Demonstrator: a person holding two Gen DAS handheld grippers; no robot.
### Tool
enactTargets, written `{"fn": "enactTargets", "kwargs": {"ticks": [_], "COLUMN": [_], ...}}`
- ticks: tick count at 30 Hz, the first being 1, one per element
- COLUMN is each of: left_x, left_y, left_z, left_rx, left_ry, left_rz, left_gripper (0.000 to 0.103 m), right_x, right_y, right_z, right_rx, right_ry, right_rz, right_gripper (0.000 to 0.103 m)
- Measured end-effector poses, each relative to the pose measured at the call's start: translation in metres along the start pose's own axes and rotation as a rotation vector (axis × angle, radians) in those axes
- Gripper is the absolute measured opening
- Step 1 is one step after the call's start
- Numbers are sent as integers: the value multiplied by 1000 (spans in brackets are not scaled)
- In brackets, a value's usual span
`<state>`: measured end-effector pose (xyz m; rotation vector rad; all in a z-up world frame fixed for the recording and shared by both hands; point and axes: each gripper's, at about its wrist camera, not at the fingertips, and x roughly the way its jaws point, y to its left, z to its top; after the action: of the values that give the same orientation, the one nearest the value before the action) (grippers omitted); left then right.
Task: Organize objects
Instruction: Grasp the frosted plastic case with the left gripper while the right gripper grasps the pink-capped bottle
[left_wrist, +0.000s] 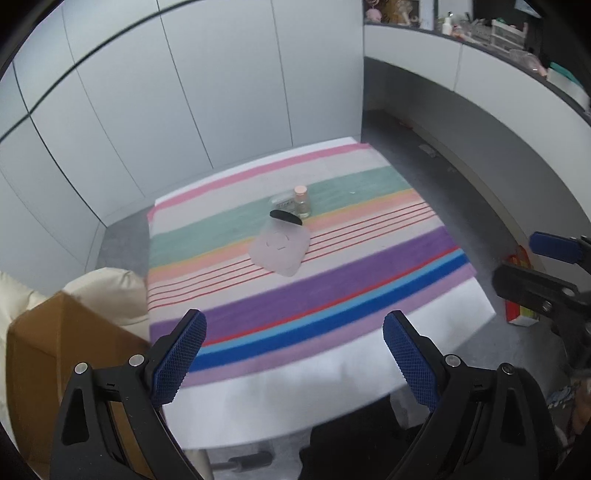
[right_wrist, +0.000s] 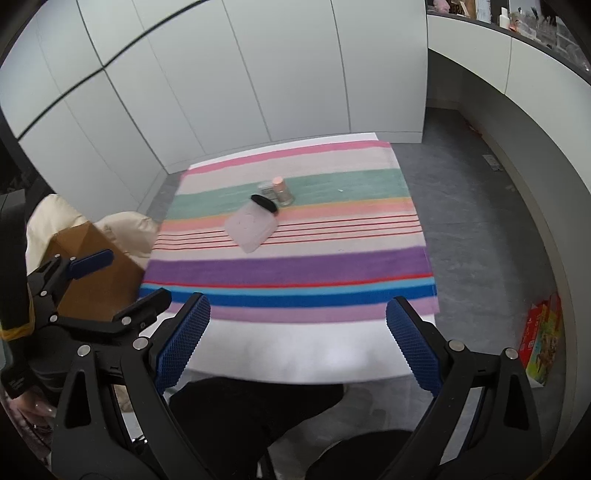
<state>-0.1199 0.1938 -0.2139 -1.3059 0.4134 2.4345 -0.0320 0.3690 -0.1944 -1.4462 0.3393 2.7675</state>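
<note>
Bottle on striped cloth; both grippers' jaws spread, raised, empty.

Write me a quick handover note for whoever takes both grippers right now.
Left gripper: open, empty, held back at the table's near edge.
Right gripper: open, empty, also held back at the near edge.
On the striped cloth, clustered mid-table: frosted flat container, a black oblong item at its far edge, small bottle with pink cap, and a clear box beside it.
Done: nothing evident. Left: all sorting.
</note>
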Motion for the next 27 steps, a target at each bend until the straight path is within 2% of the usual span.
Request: {"fn": "enactTargets", "kwargs": {"ticks": [6, 11, 16, 20, 23, 24, 27], "left_x": [68, 133, 187, 214, 226, 230, 242], "left_y": [22, 35, 47, 57, 60, 61, 61], "left_z": [21, 39, 50, 56, 60, 61, 60], "left_rx": [-87, -120, -155, -179, -163, -158, -158], "left_ry": [75, 116, 164, 179, 186, 192, 212], "left_rz": [-92, -58, -74, -127, -128, -132, -149], "left_gripper": [97, 97, 97, 97, 97, 97, 97], "right_x": [57, 122, 191, 241, 265, 272, 289], "right_y": [-10, -18, -19, -13, -5, -2, 5], "right_z": [23, 48, 74, 89, 94, 96, 101], "right_rx": [-21, -44, -76, -129, -186, -200, -200], "right_ry": [39, 54, 43, 54, 47, 43, 12], "right_rz": [8, 6, 7, 51, 67, 72, 73], "right_gripper": [98, 98, 95, 94, 92, 88, 85]}}
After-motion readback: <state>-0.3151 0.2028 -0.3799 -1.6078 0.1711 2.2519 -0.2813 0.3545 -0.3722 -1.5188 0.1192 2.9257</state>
